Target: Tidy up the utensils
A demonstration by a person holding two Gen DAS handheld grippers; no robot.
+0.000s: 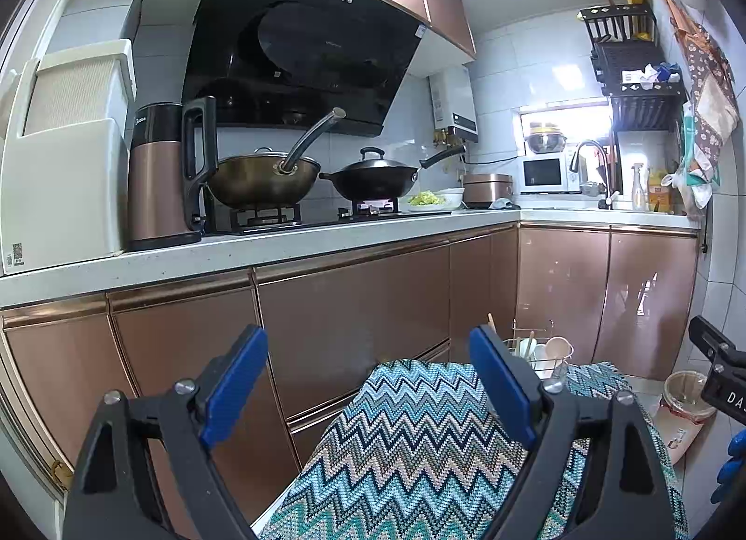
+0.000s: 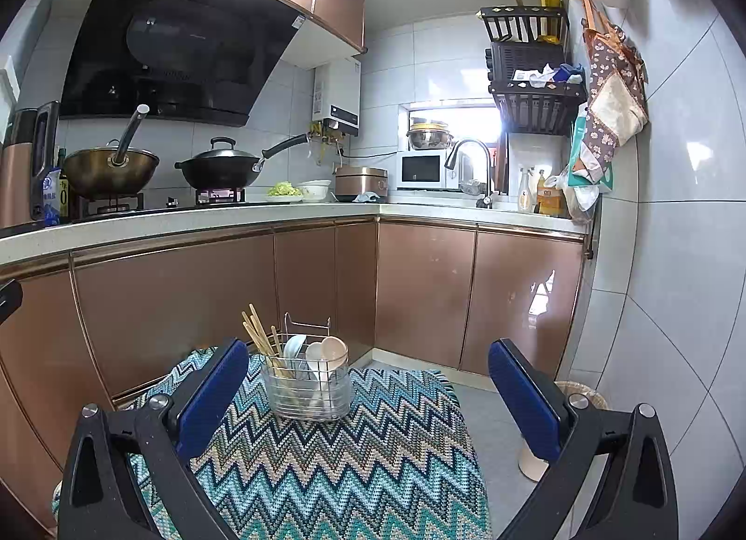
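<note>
Both grippers, left [image 1: 368, 381] and right [image 2: 368, 391], hung with jaws wide and empty. The caddy [image 2: 307, 388] stood on the cloth-covered surface [image 2: 354, 470], holding chopsticks [image 2: 261, 339] and spoons [image 2: 333, 351]. Sorting seemed done or unstarted; any next move called for approaching the caddy.

Wire caddy [image 2: 307, 388] sits on cloth [image 2: 354, 460], chopsticks [image 2: 261, 337] left inside, spoons [image 2: 321, 351] right; cabinets [image 2: 419, 293] behind.
</note>
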